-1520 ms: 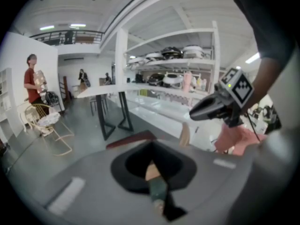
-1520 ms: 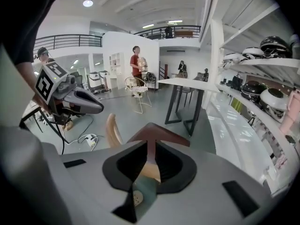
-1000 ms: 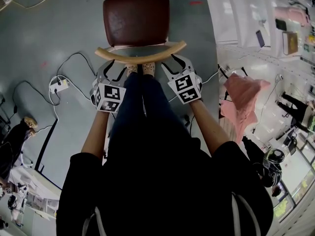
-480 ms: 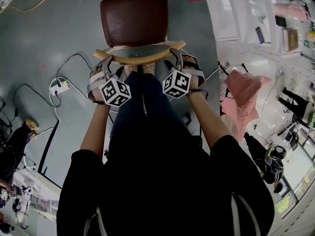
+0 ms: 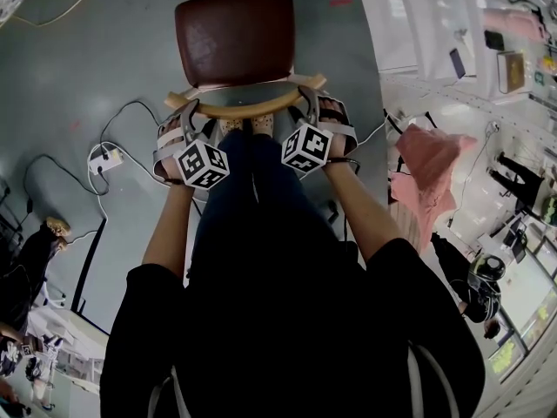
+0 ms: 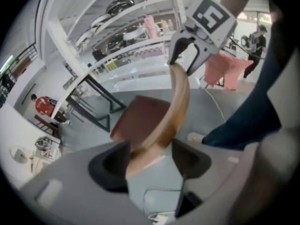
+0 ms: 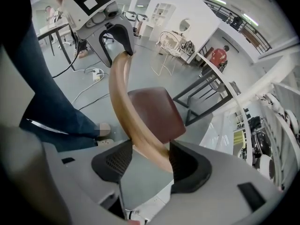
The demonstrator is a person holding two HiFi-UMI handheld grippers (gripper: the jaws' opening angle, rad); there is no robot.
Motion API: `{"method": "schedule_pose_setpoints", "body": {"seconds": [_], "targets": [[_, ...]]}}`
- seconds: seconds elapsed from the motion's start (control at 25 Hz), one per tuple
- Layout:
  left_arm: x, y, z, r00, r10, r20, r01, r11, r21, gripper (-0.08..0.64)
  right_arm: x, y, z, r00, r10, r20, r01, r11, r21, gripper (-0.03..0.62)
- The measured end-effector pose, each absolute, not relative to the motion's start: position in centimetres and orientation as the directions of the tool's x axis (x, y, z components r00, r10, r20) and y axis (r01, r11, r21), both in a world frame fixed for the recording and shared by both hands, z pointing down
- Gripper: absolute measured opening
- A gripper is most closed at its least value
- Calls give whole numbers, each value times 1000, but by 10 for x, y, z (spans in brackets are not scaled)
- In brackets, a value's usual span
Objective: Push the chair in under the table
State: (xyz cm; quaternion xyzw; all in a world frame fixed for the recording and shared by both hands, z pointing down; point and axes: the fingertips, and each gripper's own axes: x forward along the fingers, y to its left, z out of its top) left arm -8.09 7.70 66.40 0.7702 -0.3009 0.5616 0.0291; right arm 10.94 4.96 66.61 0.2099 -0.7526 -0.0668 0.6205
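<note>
Left tongs (image 5: 190,111) and right tongs (image 5: 309,99) have rolled upright and dropped astride the backrest rail (image 5: 248,105) of the chair (image 5: 235,37), 1 per end. Both are open around it, the right opening wider. The desk (image 5: 402,24) is right of the chair, which seems not yet pushed in.

head view taken from above, pointed steeply down at the chair (image 5: 235,37), left gripper view and right gripper view set up close, faced toward each other along the backrest (image 6: 180,102), shared by all three
</note>
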Motion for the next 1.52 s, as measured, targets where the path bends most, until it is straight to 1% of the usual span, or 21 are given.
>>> {"method": "schedule_pose_setpoints", "body": {"seconds": [0.68,1.52], "targets": [[-102,-14,666,218,-442,870,-490,-821,-294,285,88,-38,668,-99,-422,901,-269,883,384,222],[-119,-135,669,201,-421,885,-525,-809,-266,288,70,-163,669,-117,-445,888,-242,880,409,224]]}}
